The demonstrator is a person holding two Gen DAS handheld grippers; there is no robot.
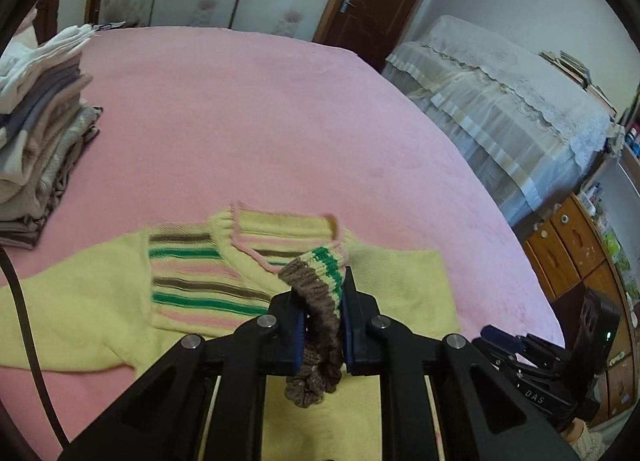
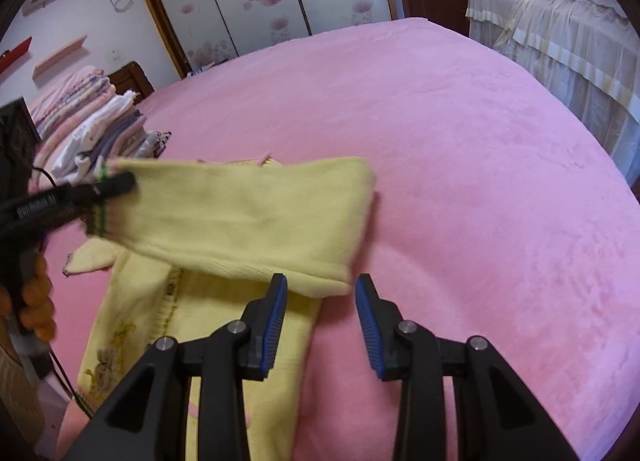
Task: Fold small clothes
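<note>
Mostly pale yellow knit sweater [image 1: 100, 301], striped chest, brown-green cuff [image 1: 320, 285].

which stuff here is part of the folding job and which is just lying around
In the job:
- yellow knit sweater spread on the pink bed
- its striped sleeve cuff, clamped in the left tool
- right tool, open beside the sleeve

Lying about:
- stack of folded clothes
- lace-covered furniture
- wooden drawers
</note>
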